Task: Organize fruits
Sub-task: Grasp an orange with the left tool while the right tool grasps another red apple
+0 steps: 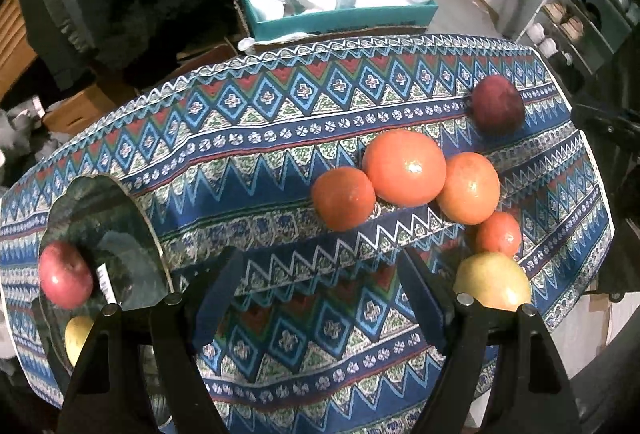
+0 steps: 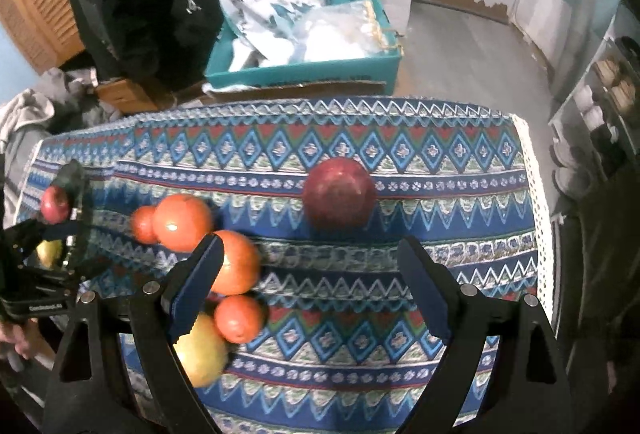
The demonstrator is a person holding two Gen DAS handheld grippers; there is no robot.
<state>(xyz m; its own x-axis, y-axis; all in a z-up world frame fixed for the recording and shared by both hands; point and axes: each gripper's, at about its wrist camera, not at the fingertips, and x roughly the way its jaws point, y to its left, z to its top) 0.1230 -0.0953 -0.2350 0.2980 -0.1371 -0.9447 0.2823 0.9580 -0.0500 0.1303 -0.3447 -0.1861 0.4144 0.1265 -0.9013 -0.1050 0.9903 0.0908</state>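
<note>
- Right hand-held gripper (image 2: 308,282): jaws spread wide, nothing between the pads, angled steeply down over the patterned cloth (image 2: 460,194) on the bench. Its left finger (image 2: 196,286) overlaps the nearest orange fruit (image 2: 236,262) in the view; whether it touches cannot be told.
- Left hand-held gripper (image 1: 320,294): jaws apart and released, bare cloth only between the fingers.
- Task items, right wrist view: a dark red apple (image 2: 339,194) lies alone ahead of the open jaws, apart from the rest. A cluster lies to the left: large orange fruit (image 2: 182,222), a smaller one (image 2: 142,224) behind it, a small one (image 2: 239,318) nearer, and a yellow-green fruit (image 2: 200,354) partly hidden by the finger.
- Destination, as judged: the glass plate (image 1: 120,218) at the left end of the bench, already holding a red apple (image 1: 66,274) and a yellow fruit (image 1: 78,338).
- Step in hand, as judged: approach for a pick; the lone dark red apple is the cleanest target for the right side.
- Recommended practice: centre the apple between the pads before closing, descend until the pads sit at its widest girth, and close gently, since round fruit will roll if struck off-centre.
- Risk: the left finger may nudge the cluster, whose fruits lie against one another and could scatter towards the bench edge.
</note>
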